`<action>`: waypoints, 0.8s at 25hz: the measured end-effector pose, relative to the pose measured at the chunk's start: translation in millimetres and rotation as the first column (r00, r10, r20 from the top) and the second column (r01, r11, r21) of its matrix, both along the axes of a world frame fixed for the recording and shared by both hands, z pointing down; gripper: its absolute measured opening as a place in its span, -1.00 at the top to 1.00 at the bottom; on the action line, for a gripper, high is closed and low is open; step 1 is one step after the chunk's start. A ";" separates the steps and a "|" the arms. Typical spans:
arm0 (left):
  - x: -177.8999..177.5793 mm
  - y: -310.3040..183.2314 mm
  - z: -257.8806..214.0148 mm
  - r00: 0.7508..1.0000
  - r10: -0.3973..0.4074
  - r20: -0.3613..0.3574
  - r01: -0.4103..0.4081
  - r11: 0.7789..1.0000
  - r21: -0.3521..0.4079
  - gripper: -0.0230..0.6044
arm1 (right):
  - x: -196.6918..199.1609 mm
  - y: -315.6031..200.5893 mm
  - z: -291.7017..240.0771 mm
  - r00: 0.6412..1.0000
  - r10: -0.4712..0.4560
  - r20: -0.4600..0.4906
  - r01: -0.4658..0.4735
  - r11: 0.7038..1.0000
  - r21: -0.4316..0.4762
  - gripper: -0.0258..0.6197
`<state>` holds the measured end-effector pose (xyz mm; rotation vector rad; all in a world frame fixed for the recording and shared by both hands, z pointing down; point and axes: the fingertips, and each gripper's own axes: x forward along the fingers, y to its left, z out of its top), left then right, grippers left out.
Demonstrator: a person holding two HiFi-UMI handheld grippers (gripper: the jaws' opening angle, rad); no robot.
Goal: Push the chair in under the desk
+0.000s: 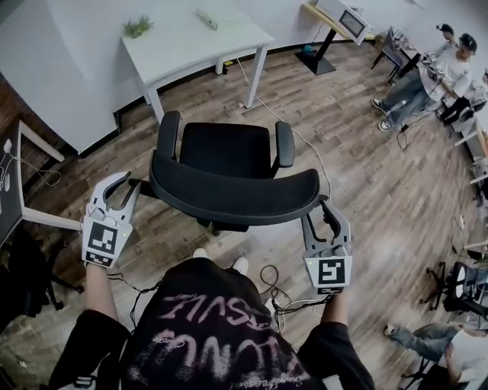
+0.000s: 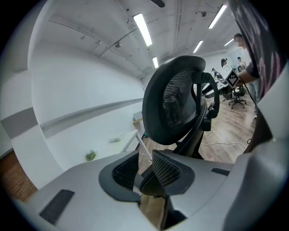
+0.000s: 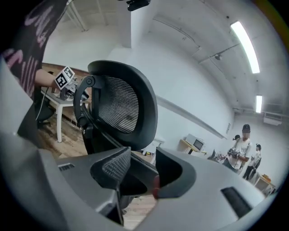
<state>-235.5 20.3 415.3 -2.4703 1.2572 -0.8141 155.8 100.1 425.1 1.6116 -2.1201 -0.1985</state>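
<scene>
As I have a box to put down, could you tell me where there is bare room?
The desk is bare between the potted plant and the white bar. The floor between desk and office chair is open; a cable and seated people crowd the right.

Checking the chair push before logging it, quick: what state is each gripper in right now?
Left gripper: open, holding nothing; the chair backrest stands just ahead of it.
Right gripper: open, holding nothing.

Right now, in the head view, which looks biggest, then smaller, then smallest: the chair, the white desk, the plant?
1. chair, though it is nearest the camera, so that is unsure against the desk
2. white desk
3. plant
</scene>
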 end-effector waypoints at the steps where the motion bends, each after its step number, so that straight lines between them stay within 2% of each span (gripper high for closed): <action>1: 0.1 2.2 1.2 1.000 0.008 0.011 -0.008 1.000 -0.007 0.57 | -1.9 0.6 1.6 1.000 -0.022 -0.017 0.022 1.000 -0.011 0.33; 8: 10.0 20.6 11.2 0.991 0.106 0.078 -0.100 0.991 -0.086 0.40 | -8.1 2.5 15.1 0.985 -0.121 -0.126 0.110 0.990 -0.090 0.25; 13: 16.8 30.7 27.1 0.966 0.198 0.164 -0.173 0.972 -0.157 0.26 | -17.3 1.3 21.5 0.970 -0.192 -0.147 0.174 0.976 -0.131 0.16; 20: 24.6 31.1 40.0 0.953 0.223 0.206 -0.187 0.965 -0.181 0.19 | -16.8 -0.5 36.7 0.942 -0.235 -0.238 0.192 0.963 -0.191 0.14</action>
